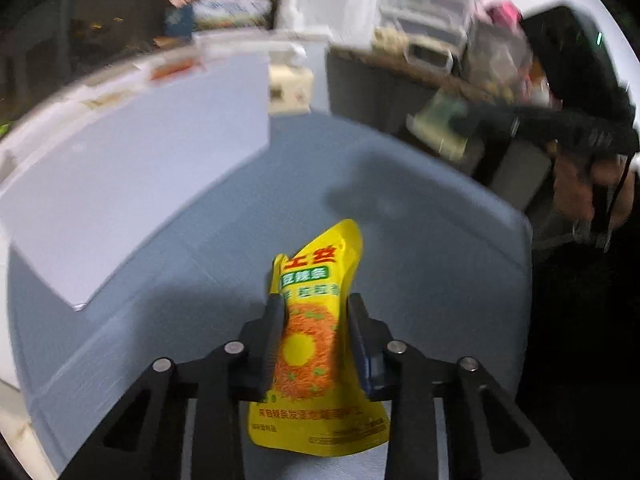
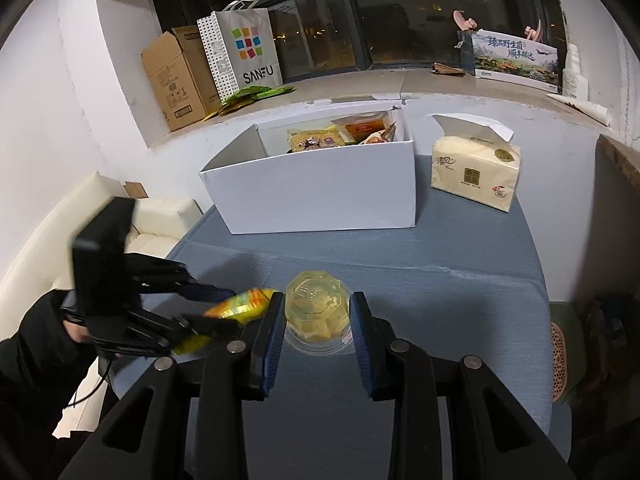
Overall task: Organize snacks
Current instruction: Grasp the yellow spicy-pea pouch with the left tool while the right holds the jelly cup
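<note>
Left gripper [image 1: 316, 312] pinches the light, floppy yellow snack pouch [image 1: 316, 344] mid-body; right gripper [image 2: 318, 312] half-open around the slick, crushable clear jelly cup [image 2: 318, 312] near the table's [image 2: 460, 280] front edge, contact unclear.

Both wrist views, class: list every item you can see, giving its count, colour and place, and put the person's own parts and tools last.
Snack pouch: one, yellow and orange, held in the left tongs.
Jelly cup: one, clear yellow, on the blue tablecloth between the right tongs' fingers.
Storage box: one, white, open, at the table's far side, with several snack packets inside.
Tissue pack: one, beige, right of the box.
Cardboard carton: one, brown, on the window ledge.
Shopping bag: one, white, beside the carton.
Sofa: one, cream, left of the table.
Left tongs: black, shut on the pouch.
Right tongs: black with blue pads, flanking the cup.
</note>
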Tool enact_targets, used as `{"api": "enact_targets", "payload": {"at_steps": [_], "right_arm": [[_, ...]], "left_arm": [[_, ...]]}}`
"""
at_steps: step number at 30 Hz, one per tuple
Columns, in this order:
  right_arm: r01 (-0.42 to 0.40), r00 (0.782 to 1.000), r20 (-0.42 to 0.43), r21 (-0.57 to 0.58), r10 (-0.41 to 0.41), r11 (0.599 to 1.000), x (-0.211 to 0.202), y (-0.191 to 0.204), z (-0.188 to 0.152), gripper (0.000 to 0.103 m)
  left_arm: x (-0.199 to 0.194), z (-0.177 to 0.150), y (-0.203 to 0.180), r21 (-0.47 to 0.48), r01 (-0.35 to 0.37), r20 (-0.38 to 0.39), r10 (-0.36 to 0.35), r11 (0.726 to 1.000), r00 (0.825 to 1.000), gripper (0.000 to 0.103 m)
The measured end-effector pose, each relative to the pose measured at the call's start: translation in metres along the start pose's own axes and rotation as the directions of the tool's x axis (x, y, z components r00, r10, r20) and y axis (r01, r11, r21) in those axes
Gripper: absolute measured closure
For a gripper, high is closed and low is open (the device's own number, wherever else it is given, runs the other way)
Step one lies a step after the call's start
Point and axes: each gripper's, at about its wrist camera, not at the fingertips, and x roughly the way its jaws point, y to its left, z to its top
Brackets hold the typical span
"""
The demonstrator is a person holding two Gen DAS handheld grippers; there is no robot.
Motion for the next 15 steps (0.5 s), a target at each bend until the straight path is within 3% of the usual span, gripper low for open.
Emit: {"api": "enact_targets", "payload": {"at_steps": [1,2,3,4,6,8,9,11,12,13,15], "right_arm": [[-0.006,1.000,-0.001,-0.003,0.006,1.000,0.002,0.001,0.001,0.068],[-0.005,1.000,-0.002,-0.006,0.005,1.000,0.003,0.003,0.003,0.068],[-0.002,1.000,-0.003,-0.007,0.002,1.000,0.005,0.005,0.004,0.068],[-0.008,1.000,-0.003,-0.007,0.008,1.000,0.007,0.006,0.006,0.068],[-0.021,1.000,-0.004,-0.024,0.021,0.999,0.009,0.012,0.010,0.068],[0.002,1.000,-0.003,-0.053,-0.002,0.999,0.011,0.018,0.011,0.068],[0.001,1.000,-0.002,-0.059,-0.001,0.998,0.011,0.020,0.011,0.068],[-0.015,1.000,-0.007,-0.052,0.015,0.999,0.012,0.020,0.010,0.068],[-0.012,1.000,-0.010,-0.049,0.011,0.999,0.013,0.019,0.008,0.068],[-0.011,1.000,-0.014,-0.042,0.010,0.999,0.014,0.018,0.007,0.068],[-0.020,1.000,-0.018,-0.024,0.020,1.000,0.014,0.014,0.006,0.068]], "left_arm": [[-0.009,0.001,0.003,-0.034,0.008,0.030,-0.007,0.999,1.000,0.070],[-0.017,0.002,0.005,-0.068,0.027,0.061,-0.023,0.997,0.998,0.078],[-0.023,0.003,0.006,-0.090,0.014,0.091,-0.005,0.996,0.996,0.103],[-0.027,0.003,0.008,-0.114,-0.014,0.111,0.026,0.993,0.994,0.103],[-0.034,0.005,0.014,-0.156,0.013,0.129,0.008,0.988,0.992,0.103],[-0.033,0.003,0.015,-0.147,-0.046,0.096,0.061,0.988,0.994,0.103],[-0.032,0.003,0.017,-0.163,0.002,0.079,0.011,0.987,0.997,0.102],[-0.038,0.003,0.015,-0.158,-0.013,0.083,0.026,0.987,0.996,0.096],[-0.035,0.004,0.010,-0.131,-0.043,0.063,0.051,0.990,0.997,0.074],[-0.029,0.004,0.006,-0.113,-0.058,0.046,0.063,0.992,0.997,0.040],[-0.025,0.004,0.000,-0.075,-0.098,0.029,0.100,0.992,0.995,0.012]]}}
